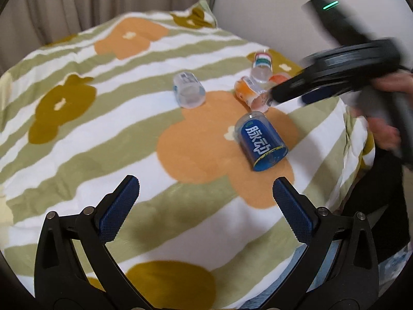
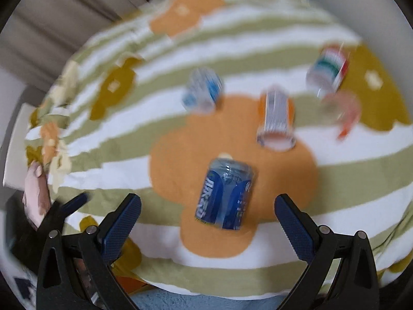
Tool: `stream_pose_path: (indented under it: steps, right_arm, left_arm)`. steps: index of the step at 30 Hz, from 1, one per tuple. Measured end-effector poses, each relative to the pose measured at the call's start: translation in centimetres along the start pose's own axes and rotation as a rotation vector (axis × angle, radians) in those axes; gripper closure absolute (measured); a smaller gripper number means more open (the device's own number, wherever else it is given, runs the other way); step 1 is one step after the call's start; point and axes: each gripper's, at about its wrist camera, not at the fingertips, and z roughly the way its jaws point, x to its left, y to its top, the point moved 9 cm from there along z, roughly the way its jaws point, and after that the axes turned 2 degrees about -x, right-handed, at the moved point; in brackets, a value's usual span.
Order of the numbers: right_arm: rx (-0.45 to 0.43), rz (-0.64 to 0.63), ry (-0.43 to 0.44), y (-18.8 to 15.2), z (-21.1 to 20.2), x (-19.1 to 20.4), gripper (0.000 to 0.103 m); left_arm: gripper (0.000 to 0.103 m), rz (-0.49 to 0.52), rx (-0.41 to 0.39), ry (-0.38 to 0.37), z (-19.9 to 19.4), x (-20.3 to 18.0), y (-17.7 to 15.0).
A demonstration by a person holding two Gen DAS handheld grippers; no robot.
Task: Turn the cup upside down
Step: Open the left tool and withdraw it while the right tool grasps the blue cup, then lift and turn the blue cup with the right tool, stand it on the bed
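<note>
While lying sideways, blue cup (image 2: 225, 193), clear plastic, white lettering

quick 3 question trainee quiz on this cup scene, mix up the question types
1. True or false: the blue cup lies on its side on the blanket.
2. The blue cup rests on a flower of which colour? A) orange B) purple C) black
3. Fill in: both the left gripper and the right gripper have jaws that are ____.

Key: 1 true; 2 A; 3 open
</note>
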Motion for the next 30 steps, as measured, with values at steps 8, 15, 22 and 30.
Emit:
stream_pose_path:
  steps: [8, 15, 22, 30]
  right_arm:
    - [0.136, 0.093, -0.061, 0.5, 5.9, -2.0, 0.014]
    - [0.176, 0.127, -0.075, 0.7, 6.9, -3.1, 0.038]
    - [-0.063, 0.066, -0.051, 2.0, 1.6, -2.1, 0.041]
    - [-0.572, -0.245, -0.156, -1.9, -2.1, 0.4, 0.041]
  left_arm:
    - [0.0, 0.032, -0.055, 0.014, -2.4, 2.2, -1.4]
    - [0.0, 0.011, -0.054, -0.006, -2.3, 3.3, -1.7]
    - [0.0, -0.005, -0.093, 0.002, -3.4, 3.8, -1.0]
    - [0.0, -0.107, -0.151, 0.033, -5.6, 4.9, -0.2]
